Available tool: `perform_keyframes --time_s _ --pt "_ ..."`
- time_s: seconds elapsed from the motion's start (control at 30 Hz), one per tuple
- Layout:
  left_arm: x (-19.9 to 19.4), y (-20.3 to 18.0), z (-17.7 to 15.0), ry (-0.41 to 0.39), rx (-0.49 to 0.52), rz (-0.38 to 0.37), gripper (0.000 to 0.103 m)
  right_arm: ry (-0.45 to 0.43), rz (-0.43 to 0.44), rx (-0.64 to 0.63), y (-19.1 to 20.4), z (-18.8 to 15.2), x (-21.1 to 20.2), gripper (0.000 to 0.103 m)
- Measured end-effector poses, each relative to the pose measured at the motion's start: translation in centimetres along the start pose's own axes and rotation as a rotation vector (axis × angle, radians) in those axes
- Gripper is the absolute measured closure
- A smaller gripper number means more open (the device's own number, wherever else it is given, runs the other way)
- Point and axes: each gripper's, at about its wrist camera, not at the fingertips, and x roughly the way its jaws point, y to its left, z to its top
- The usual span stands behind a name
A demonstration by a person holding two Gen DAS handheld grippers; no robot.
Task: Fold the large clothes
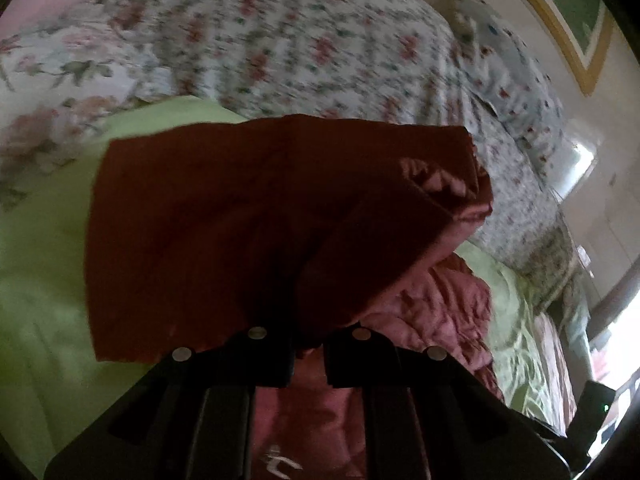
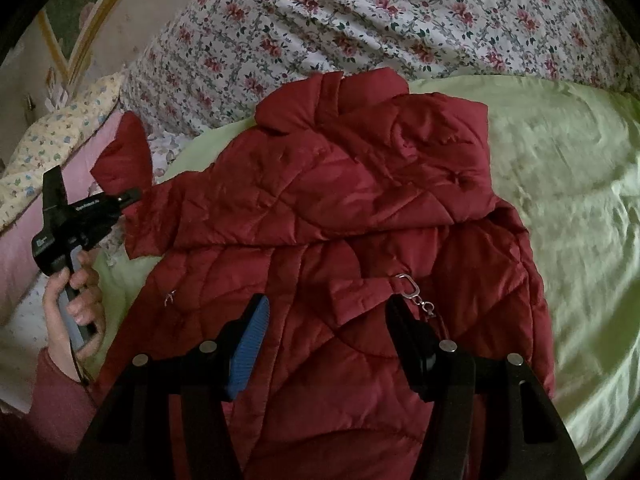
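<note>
Jacket (image 2: 344, 216) on bed (image 2: 568, 184): left gripper (image 2: 134, 196) pinches sleeve (image 2: 124, 156), mid-fold; right gripper (image 2: 328, 332) wide, idle. Next: lay sleeve across body.

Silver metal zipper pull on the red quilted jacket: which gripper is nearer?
Right. The right gripper hangs open just beside the silver metal zipper pull; the left gripper pinches the red quilted jacket's sleeve, far across.

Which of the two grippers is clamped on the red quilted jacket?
The left gripper, shut on the red quilted jacket's sleeve and lifting it; the right gripper hovers open above the body.
</note>
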Motion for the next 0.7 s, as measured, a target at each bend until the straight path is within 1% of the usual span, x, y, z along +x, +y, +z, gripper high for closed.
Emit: perform_keyframes --time_s 0.2,0.33,0.53,0.6,0.7 --pt "2.0 -4.2 -1.5 0.041 0.062 -0.047 0.095 -0.007 0.013 0.037 -1.0 0.2 -0.4 0.041" --pt "3.6 -6.7 -2.3 0.07 0.099 -0.057 0.095 -0.017 0.017 0.05 -1.7 0.7 -0.4 0.041" --pt "6.0 -10.2 -3.9 0.109 0.17 -0.046 0.095 -0.056 0.06 0.099 -3.1 2.7 -0.6 0.04" --pt "6.9 -11.2 -4.5 0.121 0.195 -0.037 0.095 -0.071 0.068 0.111 -3.4 3.5 -0.6 0.039" --pt "8.2 -12.6 -5.6 0.143 0.236 -0.025 0.095 -0.091 0.101 0.143 -3.9 4.9 -0.5 0.039"
